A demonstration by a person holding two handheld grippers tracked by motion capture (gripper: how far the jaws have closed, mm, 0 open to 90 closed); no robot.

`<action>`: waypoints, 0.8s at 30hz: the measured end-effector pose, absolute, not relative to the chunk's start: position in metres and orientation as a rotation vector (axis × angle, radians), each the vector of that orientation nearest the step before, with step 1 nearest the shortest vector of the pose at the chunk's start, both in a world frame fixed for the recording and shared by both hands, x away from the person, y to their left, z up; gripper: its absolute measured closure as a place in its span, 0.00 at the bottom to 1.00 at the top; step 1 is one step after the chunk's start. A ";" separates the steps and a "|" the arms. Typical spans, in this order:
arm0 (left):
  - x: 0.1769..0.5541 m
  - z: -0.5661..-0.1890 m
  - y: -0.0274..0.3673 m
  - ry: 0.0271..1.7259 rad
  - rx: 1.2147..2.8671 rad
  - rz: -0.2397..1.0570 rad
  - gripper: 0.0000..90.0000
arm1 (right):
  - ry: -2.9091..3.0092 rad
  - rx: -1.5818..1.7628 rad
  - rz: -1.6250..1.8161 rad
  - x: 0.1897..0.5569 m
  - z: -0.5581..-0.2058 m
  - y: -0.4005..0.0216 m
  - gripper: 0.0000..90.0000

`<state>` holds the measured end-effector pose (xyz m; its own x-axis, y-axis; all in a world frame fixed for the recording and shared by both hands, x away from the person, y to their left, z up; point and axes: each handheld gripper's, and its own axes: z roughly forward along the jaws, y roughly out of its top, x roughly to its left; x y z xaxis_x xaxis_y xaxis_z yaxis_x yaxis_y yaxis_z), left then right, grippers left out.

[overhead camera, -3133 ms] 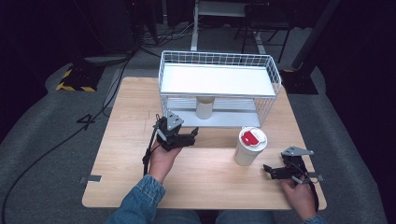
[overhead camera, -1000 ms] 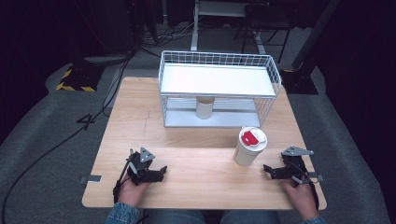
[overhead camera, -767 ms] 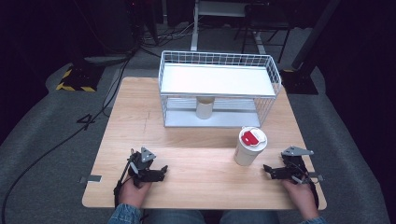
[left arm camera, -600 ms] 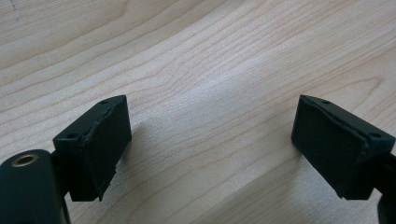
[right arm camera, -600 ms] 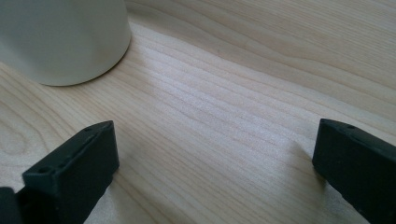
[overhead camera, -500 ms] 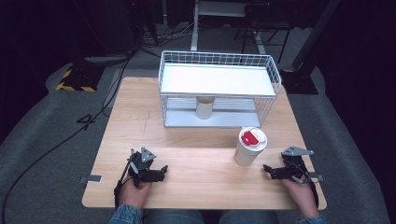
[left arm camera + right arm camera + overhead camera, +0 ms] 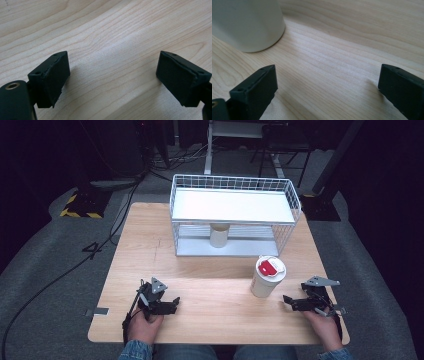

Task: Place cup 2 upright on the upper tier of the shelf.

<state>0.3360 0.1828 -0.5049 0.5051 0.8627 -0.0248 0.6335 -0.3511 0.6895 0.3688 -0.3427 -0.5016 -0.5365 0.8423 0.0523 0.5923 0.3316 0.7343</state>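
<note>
Since both hands rest on the near surface (image 7: 215, 270), left gripper (image 7: 167, 303) and right gripper (image 7: 292, 302) lie with jaws spread, empty; lidded paper cup (image 7: 267, 276) stands upright just left of the right gripper, likely parked.

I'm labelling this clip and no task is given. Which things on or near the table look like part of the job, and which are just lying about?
Likely in the job (a guess):
- cup with lid, by the right gripper
- wire rack
- small cup on the rack's lower shelf
- left gripper, jaws open, empty

Lying about:
- floor cable
- striped block
</note>
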 end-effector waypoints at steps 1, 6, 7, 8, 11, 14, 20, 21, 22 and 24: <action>0.336 -0.505 0.183 1.221 2.102 0.455 0.14 | 2.253 1.276 1.038 0.368 -0.500 -0.343 0.03; 0.336 -0.505 0.183 1.220 2.103 0.457 0.14 | 2.228 1.236 1.081 0.362 -0.486 -0.344 0.03; 0.336 -0.505 0.183 1.221 2.103 0.458 0.14 | 2.224 1.229 1.092 0.360 -0.483 -0.343 0.03; 0.336 -0.505 0.183 1.220 2.104 0.458 0.14 | 2.224 1.215 1.099 0.359 -0.480 -0.341 0.03; 0.335 -0.505 0.182 1.228 2.097 0.458 0.14 | 2.229 1.171 1.118 0.357 -0.472 -0.335 0.03; 0.335 -0.505 0.182 1.232 2.095 0.460 0.14 | 2.246 1.126 1.135 0.355 -0.465 -0.328 0.03; 0.334 -0.505 0.182 1.235 2.095 0.463 0.15 | 2.272 1.064 1.238 0.354 -0.454 -0.315 0.03; 0.334 -0.505 0.182 1.235 2.094 0.463 0.15 | 2.273 1.050 1.251 0.354 -0.453 -0.311 0.03; 0.334 -0.505 0.182 1.235 2.094 0.463 0.15 | 2.276 1.037 1.263 0.354 -0.452 -0.308 0.03; 0.334 -0.505 0.182 1.235 2.094 0.463 0.14 | 2.281 1.022 1.277 0.356 -0.452 -0.303 0.03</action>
